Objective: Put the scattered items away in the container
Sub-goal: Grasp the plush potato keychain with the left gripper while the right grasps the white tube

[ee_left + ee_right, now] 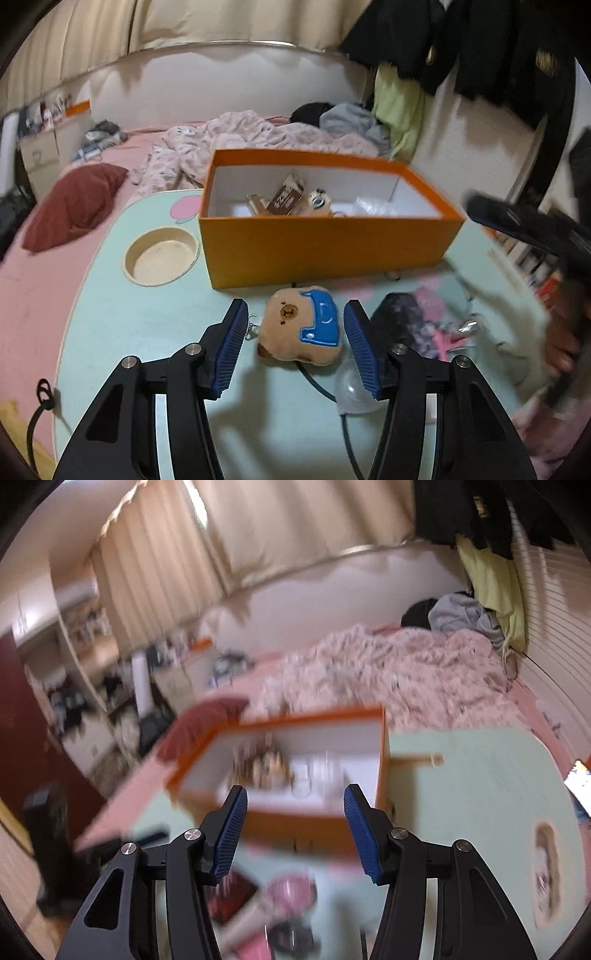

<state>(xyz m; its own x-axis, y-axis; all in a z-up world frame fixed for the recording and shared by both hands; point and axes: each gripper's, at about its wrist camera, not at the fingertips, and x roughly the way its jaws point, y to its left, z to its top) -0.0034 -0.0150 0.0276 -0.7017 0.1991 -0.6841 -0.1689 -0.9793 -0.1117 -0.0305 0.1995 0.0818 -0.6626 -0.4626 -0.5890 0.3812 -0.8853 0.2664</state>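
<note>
An orange box [325, 251] with a white inside stands on the mint-green table [147, 325] and holds several small items. A tan plush bear keychain [301, 326] with a blue patch lies just in front of it, between the open blue pads of my left gripper [295, 325], untouched. A clear plastic capsule [354, 391] lies by the right finger. My right gripper [295, 808] is open and empty, above the table before the box [295, 823], in a blurred view. Pink and dark items [280, 897] lie below it.
A round beige recess [162, 256] is set in the table left of the box. Dark and pink items [417, 325] lie right of the plush. A black cable [317, 384] runs under the plush. A bed with a pink blanket [258, 136] lies behind.
</note>
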